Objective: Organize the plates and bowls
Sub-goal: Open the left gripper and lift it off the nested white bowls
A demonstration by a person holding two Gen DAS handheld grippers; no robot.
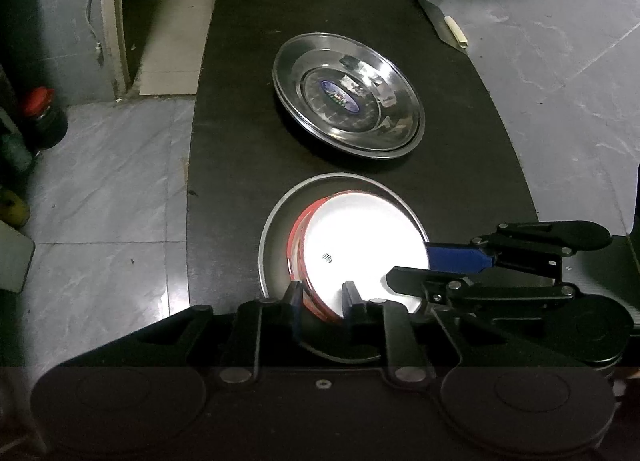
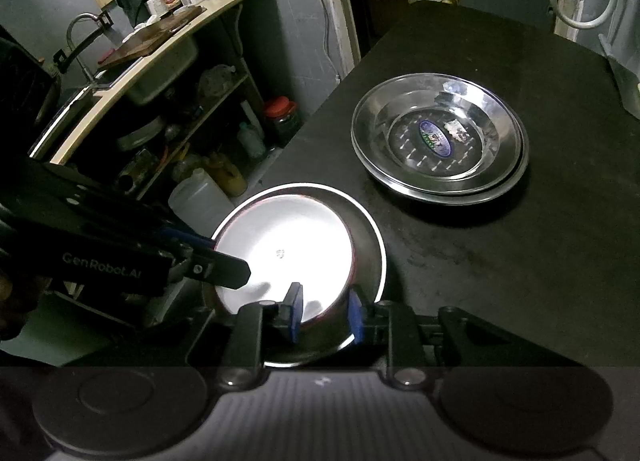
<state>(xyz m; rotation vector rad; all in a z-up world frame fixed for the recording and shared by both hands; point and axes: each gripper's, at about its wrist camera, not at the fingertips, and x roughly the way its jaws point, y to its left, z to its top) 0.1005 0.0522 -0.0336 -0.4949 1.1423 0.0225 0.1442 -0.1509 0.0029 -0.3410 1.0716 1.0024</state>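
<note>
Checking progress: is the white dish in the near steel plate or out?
In: the white dish lies within the steel plate's rim.

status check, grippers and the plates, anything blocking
Left gripper and right gripper both straddle the rim of the red-edged white bowls, nested in a steel plate. Steel plate stack beyond. Nothing in the way.

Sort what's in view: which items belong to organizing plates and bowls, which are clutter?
Job: stacked white red-rimmed bowls; round steel plate under them; stacked shiny steel plates farther back.
Clutter: red-lidded dark jar; translucent white plastic bottle; brown wooden cutting board.
</note>
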